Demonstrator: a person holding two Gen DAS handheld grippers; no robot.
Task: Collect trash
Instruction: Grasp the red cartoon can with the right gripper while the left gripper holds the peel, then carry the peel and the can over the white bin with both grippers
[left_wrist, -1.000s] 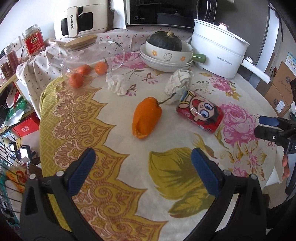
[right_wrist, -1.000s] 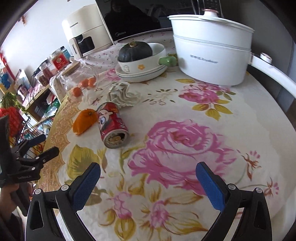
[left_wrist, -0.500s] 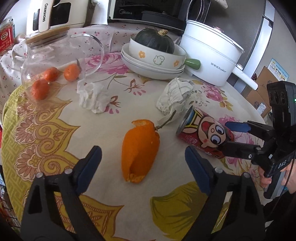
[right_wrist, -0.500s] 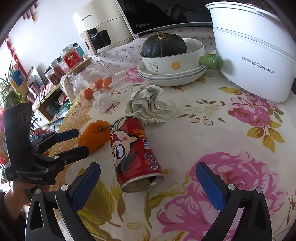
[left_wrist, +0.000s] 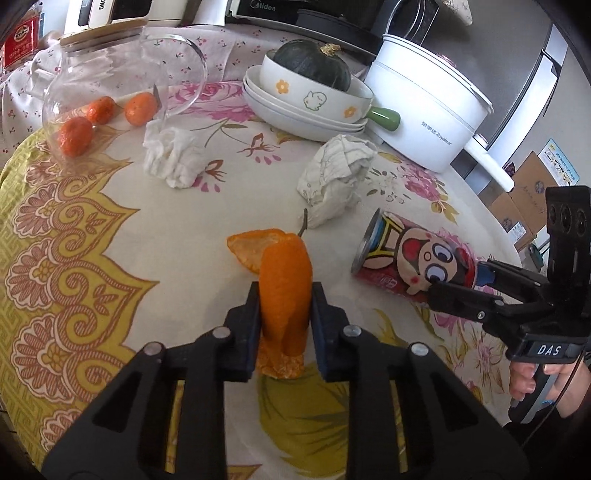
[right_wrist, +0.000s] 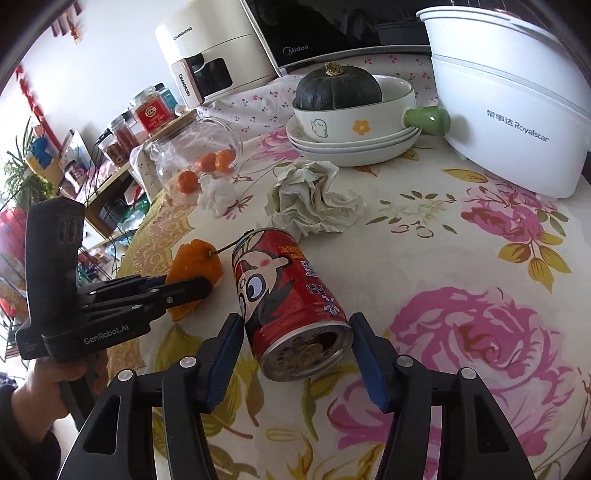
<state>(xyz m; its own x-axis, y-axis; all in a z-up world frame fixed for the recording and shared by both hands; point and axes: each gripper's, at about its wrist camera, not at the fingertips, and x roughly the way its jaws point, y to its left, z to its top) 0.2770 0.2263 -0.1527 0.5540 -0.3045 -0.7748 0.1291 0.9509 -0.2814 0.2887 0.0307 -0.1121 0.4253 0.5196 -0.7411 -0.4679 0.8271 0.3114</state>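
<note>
Both of your grippers have come in from open, empty table onto the trash since a second ago. Your left gripper (left_wrist: 284, 314) is closing its jaws on the orange peel (left_wrist: 283, 295), and its pads look pressed against both sides of the peel, which stands pinched upright on the floral tablecloth (left_wrist: 92, 258). Your right gripper (right_wrist: 297, 354) is closing too, with the red drink can (right_wrist: 291, 306) lying on its side between the jaws; its left finger sits just beside the can's wall, but whether the right pad touches it you cannot tell from this angle, since a sliver of cloth seems to show there. Your right hand (left_wrist: 524, 380) grips that tool's handle at the table edge. Just beyond the peel and the can lies a crumpled greenish-white paper wad (left_wrist: 334, 184), and farther left a smaller white tissue (left_wrist: 171, 157). Behind the tissue a glass jar (left_wrist: 110, 85) lies tipped, with three small tangerines (left_wrist: 138, 109) seen through it. Farthest back, stacked white dishes (left_wrist: 306, 107) carry a dark green squash (left_wrist: 314, 62), beside a white electric pot (left_wrist: 424, 110).
</note>
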